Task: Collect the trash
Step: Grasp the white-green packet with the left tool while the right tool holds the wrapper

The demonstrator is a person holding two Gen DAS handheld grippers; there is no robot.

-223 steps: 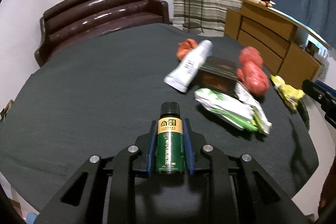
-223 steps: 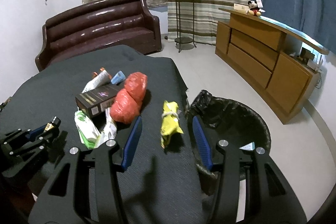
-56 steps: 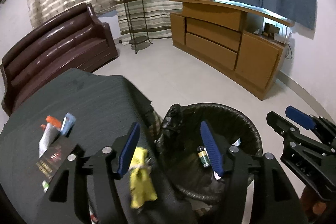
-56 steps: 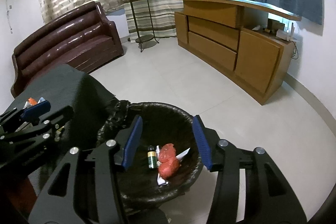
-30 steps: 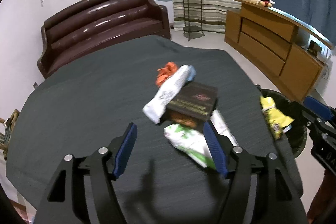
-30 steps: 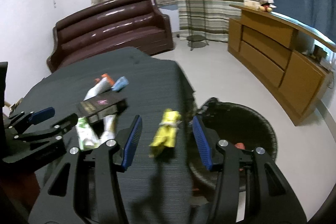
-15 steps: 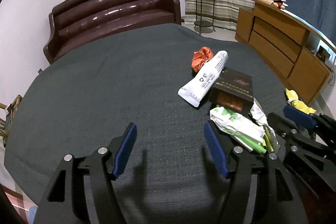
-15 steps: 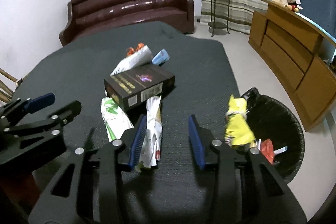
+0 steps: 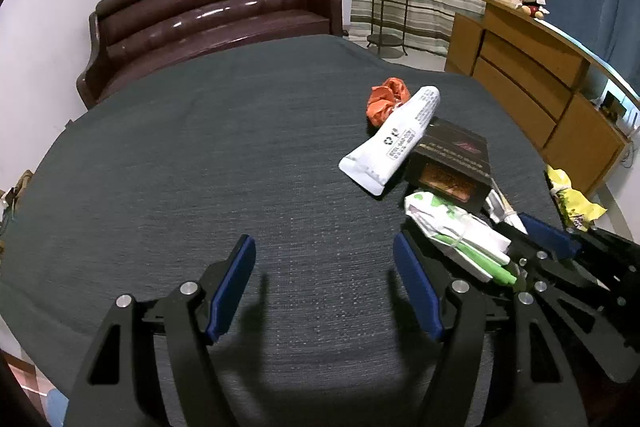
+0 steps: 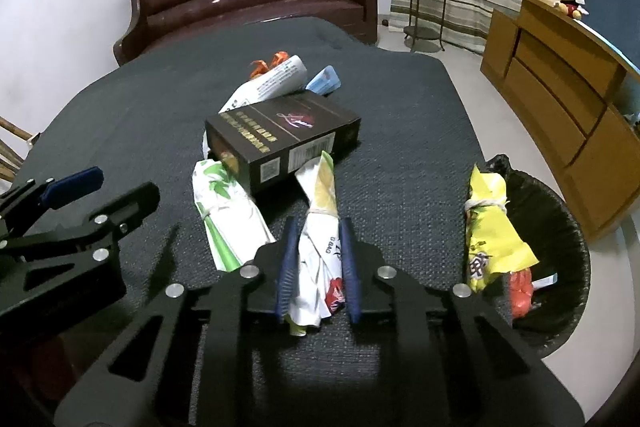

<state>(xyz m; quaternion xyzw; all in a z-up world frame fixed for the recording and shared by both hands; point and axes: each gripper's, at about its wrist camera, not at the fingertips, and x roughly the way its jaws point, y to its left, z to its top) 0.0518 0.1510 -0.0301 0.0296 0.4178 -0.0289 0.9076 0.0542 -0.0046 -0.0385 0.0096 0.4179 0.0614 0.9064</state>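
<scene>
Left wrist view: the left hand-held gripper [image 9: 324,279] hovers over the dark counter [image 9: 200,155], fingers wide apart and holding nothing. At two o'clock lie a white tube [image 9: 394,143], an orange scrap [image 9: 386,99], a dark box [image 9: 452,163] and a green-white packet [image 9: 452,231]; the right hand-held gripper [image 9: 552,247] sits at three o'clock.

Right wrist view: the right hand-held gripper [image 10: 318,259] is clamped on a white wrapper [image 10: 320,227] lying on the counter just before the box. A yellow packet [image 10: 492,231] lies at two o'clock by the counter's edge, next to the black bin [image 10: 560,227].
</scene>
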